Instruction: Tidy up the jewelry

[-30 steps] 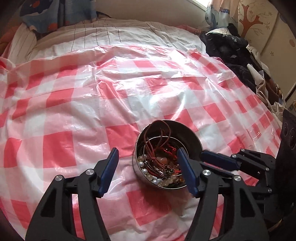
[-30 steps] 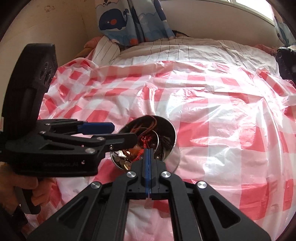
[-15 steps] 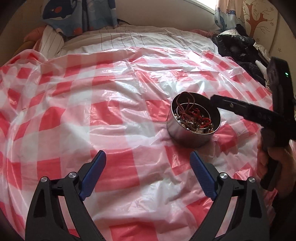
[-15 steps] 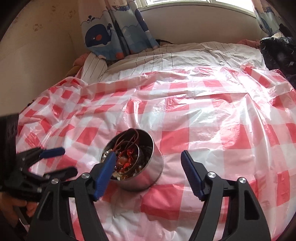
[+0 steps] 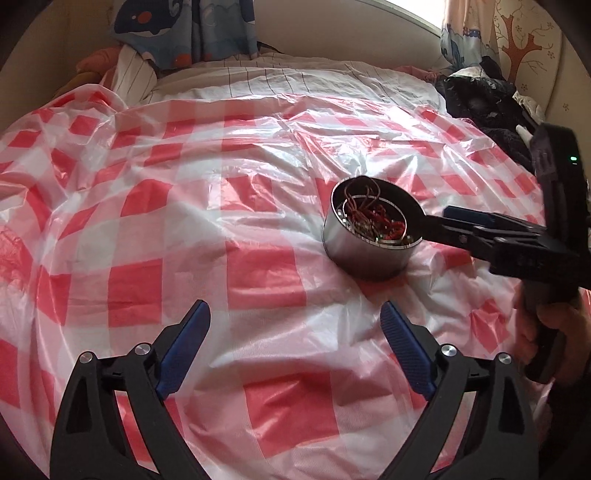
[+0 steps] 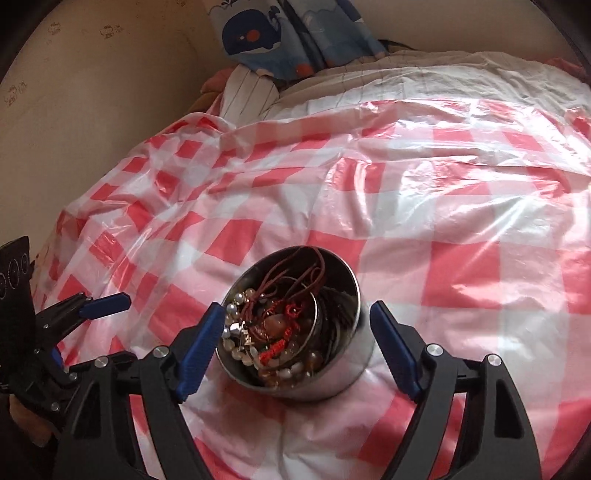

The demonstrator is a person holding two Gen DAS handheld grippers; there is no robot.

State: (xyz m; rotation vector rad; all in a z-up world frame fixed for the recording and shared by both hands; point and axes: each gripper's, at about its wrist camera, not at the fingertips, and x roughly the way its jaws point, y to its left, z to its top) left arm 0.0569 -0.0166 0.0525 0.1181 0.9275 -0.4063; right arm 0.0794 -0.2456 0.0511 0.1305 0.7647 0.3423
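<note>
A round metal tin (image 6: 295,332) heaped with beads, red cord and brown thongs sits on the red-and-white checked plastic sheet (image 6: 406,192) spread over the bed. The right gripper (image 6: 295,343) straddles it with jaws spread wide, not touching its wall. The left gripper (image 5: 293,347) is also released, hovering over bare sheet, the tin at its 1 o'clock. A whale-print curtain (image 6: 280,33) hangs at 12 o'clock, and dark clothes (image 5: 484,107) are piled at the left view's 2 o'clock.
</note>
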